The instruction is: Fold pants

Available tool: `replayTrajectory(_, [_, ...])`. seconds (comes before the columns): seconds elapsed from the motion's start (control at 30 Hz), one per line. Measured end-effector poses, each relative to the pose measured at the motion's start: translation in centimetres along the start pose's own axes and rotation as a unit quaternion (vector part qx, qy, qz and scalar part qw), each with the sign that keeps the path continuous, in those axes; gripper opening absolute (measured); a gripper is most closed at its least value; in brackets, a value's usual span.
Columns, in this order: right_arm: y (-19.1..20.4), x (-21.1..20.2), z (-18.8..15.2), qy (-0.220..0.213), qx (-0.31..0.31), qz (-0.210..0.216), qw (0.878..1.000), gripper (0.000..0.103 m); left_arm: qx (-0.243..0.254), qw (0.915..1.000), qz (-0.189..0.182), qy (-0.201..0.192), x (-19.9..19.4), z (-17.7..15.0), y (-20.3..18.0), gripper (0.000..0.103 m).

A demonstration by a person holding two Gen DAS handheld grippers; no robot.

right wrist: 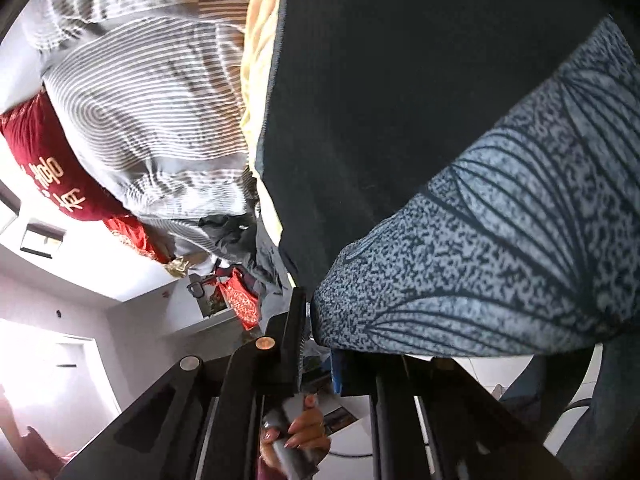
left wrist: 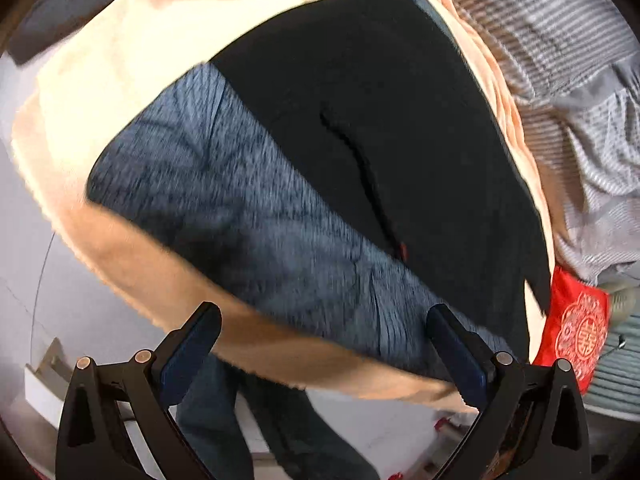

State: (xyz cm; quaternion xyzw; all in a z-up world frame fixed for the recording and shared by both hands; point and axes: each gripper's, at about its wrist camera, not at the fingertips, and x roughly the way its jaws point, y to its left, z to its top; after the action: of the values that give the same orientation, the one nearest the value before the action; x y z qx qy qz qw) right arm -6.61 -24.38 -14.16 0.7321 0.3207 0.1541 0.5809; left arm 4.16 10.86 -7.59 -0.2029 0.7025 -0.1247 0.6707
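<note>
White double-happiness sign on red cloth (left wrist: 576,336); white Chinese characters on red pillow (right wrist: 44,160).

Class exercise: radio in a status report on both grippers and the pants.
Left gripper open, above speckled blue-grey patterned pants. Right gripper shut on pants' edge. Black garment lying over the pants.

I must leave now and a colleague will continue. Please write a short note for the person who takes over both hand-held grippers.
Left hand-held gripper: open, holding nothing, above the near edge of the pants.
Right hand-held gripper: shut on the pants' hem.
Pants: dark with a blue-grey patterned part, spread on the peach blanket, beside the striped bedding.
Done: one edge gripped.
Left: probably grip with the left, then fold over; no finished fold visible.
</note>
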Motion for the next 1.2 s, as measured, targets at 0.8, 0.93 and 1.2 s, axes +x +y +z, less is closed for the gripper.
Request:
replayTrajectory(0.8, [12.6,-0.4,8.0,-0.001,-0.126,-0.072,0.989,0.008,0.130,0.9886,-0.044,-0.062,-5.2,10.6,-12.9,0.026])
replayTrajectory(0.93, [15.3,1.7,14.0,0.027,-0.144,-0.087,0.985,0.008,0.140,0.9866,-0.019,-0.081,-3.7,14.6,-14.8,0.026])
replayTrajectory(1.2, [13.3,8.9,26.2,0.082,-0.101,-0.161,0.978,0.008,0.110,0.9871,0.055,-0.103,3.6,21.4,-16.2,0.029])
